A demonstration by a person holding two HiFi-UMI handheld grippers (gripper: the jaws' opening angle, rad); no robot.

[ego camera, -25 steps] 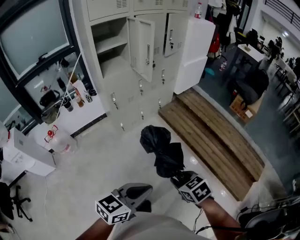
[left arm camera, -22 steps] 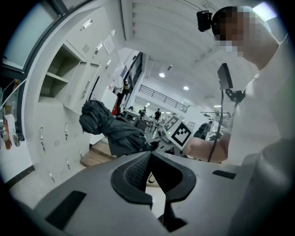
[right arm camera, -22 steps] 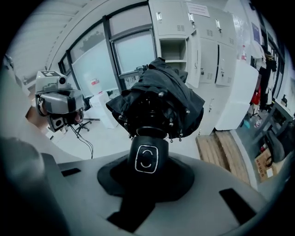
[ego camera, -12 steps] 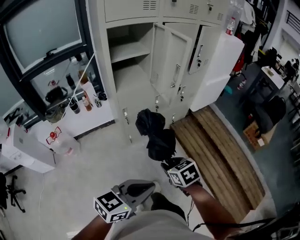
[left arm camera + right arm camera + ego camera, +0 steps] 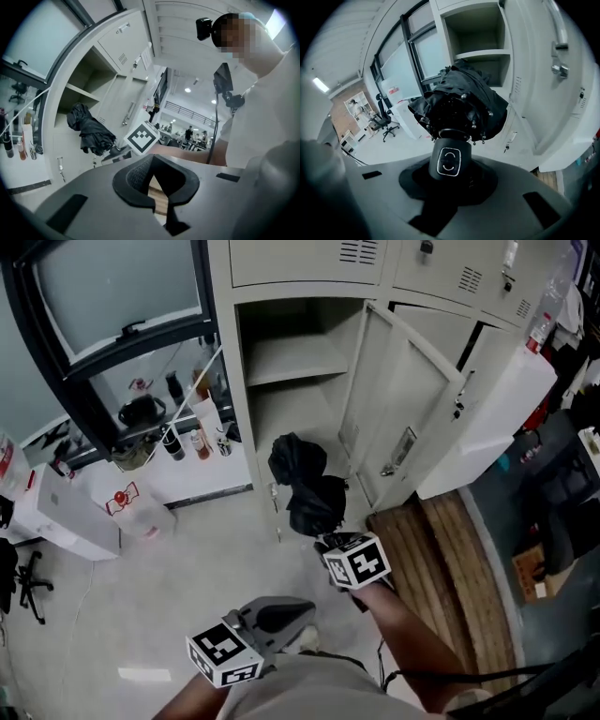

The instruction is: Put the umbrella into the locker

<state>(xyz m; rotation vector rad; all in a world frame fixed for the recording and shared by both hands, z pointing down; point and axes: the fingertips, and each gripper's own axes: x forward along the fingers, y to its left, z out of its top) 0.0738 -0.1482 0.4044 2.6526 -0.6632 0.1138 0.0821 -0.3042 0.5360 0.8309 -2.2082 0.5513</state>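
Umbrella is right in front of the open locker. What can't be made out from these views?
- Floor of the locker, lower compartment: the umbrella covers it in the head view and the right gripper view.
- Umbrella strap, fastened or loose: bunched fabric hides it everywhere.
- Right gripper pads on the handle: lost in shadow behind the handle's end, right gripper view.
- Labels on the bottles: too small, head view.
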